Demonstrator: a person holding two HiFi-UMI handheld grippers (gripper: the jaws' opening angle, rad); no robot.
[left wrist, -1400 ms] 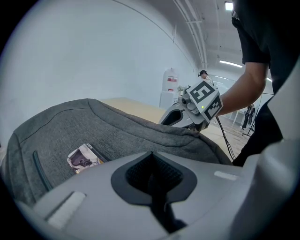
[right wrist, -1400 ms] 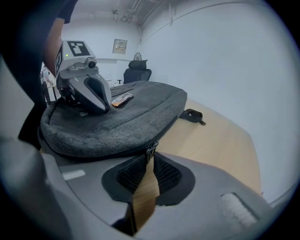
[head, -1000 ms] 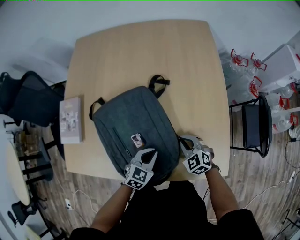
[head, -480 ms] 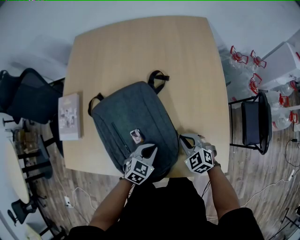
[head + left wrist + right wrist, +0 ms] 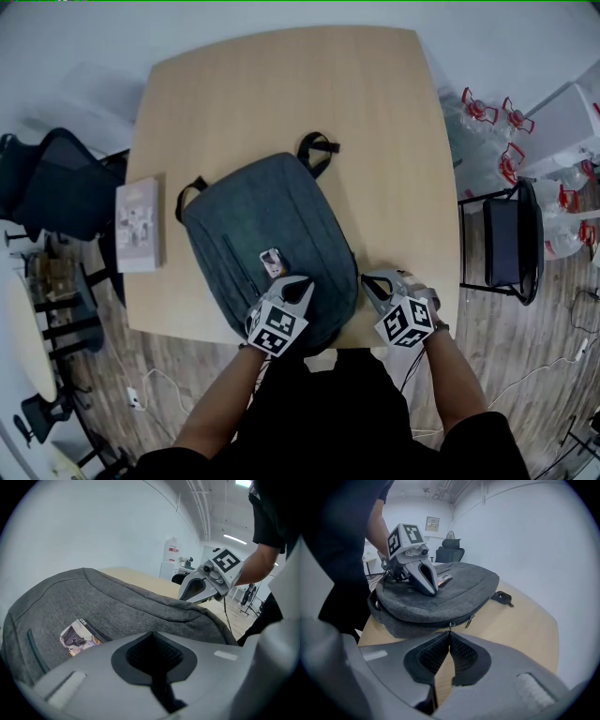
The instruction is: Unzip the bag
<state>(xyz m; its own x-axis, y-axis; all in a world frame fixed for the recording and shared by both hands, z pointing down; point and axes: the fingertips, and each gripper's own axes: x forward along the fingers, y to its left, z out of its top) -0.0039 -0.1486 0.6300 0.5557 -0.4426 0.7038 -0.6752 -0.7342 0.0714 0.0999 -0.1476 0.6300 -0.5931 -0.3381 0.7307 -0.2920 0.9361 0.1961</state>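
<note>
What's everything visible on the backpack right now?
The backpack is dark grey, felt-like fabric, lying flat on the wooden table near the person's edge. Two black strap loops stick out at its far end; a small printed tag sits on its front. The side zipper looks closed, with two pulls. The right hand-held gripper is shut on one zipper pull; the shut left hand-held gripper rests its tip on top.

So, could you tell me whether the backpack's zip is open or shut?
Shut, it seems: the right gripper view shows the zip as one thin closed seam on the backpack, no gap visible.
</note>
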